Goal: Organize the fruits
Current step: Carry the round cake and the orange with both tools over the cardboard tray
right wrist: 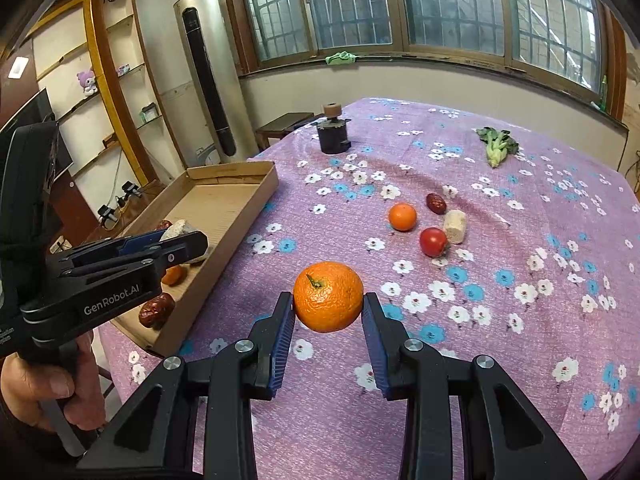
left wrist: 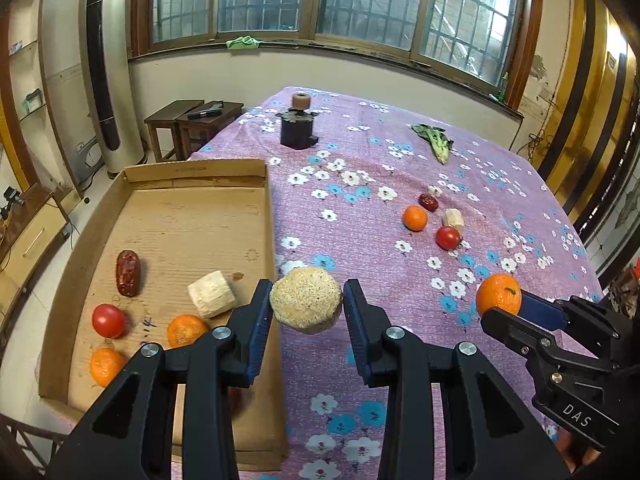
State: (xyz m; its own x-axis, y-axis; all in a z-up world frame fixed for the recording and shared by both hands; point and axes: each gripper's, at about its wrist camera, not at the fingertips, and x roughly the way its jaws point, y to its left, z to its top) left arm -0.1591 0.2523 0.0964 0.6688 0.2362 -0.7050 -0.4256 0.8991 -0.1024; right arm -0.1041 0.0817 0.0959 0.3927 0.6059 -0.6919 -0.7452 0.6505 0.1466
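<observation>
"GenRobot.AI" left gripper [right wrist: 182, 240], "DAS" right gripper [left wrist: 502, 304]

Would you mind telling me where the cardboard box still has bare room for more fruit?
The cardboard box is bare across its far half, beyond the red date and the corn piece. Its near left end is crowded: the tomato and two oranges.

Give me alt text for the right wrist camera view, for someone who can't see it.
The right gripper holds an orange above a purple floral tablecloth. At left, the left gripper reaches over a cardboard tray; beyond lie another orange, a tomato and a red date.
</observation>
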